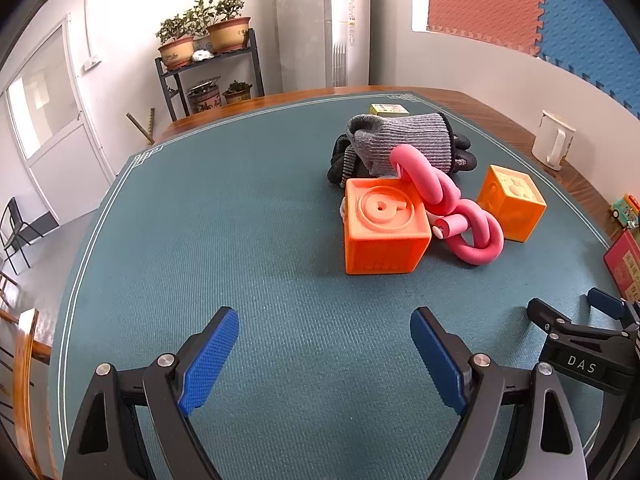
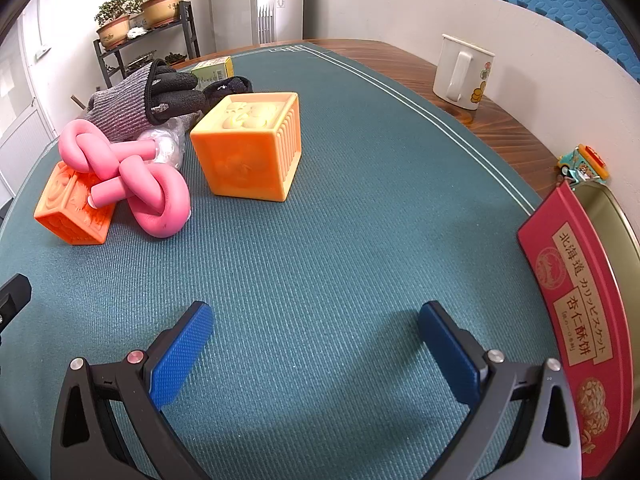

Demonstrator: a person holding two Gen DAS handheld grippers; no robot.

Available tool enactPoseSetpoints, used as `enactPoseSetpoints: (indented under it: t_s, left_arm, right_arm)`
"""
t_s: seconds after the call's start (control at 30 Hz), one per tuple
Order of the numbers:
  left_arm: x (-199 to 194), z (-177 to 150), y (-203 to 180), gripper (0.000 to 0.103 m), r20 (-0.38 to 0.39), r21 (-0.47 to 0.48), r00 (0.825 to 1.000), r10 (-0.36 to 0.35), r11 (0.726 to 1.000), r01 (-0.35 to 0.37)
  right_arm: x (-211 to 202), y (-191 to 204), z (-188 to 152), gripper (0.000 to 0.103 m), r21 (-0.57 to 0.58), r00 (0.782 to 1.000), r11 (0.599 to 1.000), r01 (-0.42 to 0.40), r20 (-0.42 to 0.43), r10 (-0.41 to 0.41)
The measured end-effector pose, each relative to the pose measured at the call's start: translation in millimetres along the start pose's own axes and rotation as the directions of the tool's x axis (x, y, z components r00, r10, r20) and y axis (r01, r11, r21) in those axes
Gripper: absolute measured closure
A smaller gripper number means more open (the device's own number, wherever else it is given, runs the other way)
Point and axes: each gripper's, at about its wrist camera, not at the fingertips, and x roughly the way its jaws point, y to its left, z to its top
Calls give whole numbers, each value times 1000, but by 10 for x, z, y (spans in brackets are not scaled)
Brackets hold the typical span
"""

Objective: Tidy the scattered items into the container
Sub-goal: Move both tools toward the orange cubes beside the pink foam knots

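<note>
A heap of items lies on the teal mat. A dark orange cube (image 1: 382,226) (image 2: 74,210) sits nearest the left gripper, with a knotted pink foam tube (image 1: 452,208) (image 2: 132,176) draped over it. Behind lie grey and black gloves (image 1: 404,142) (image 2: 160,96), and a lighter orange cube (image 1: 512,200) (image 2: 250,146) stands to the right. The red tin container (image 2: 576,300) (image 1: 624,264) stands at the right edge. My left gripper (image 1: 324,320) is open above bare mat, short of the dark cube. My right gripper (image 2: 316,314) is open too, with nothing between its fingers.
A white mug (image 2: 460,74) (image 1: 554,144) stands on the wooden table edge at the right, and a small toy car (image 2: 584,164) sits beside the tin. A yellow-green box (image 2: 214,68) (image 1: 388,110) lies behind the gloves. Bare mat stretches between grippers and heap.
</note>
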Motion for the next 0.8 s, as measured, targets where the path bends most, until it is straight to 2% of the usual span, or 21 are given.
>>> enactPoseSetpoints:
  t_s: [0.33,0.8]
  left_arm:
    - [-17,1,123,13,-4,-14,1000,-4,1000,4]
    - [99,-20,77,13,-17,-22,1000,1,1000,-1]
  right_arm:
    - [1,0,-1,1,0,1000,1000,0,0,0]
    - [27,-50,10,1,1,1000,1000,-5,0,5]
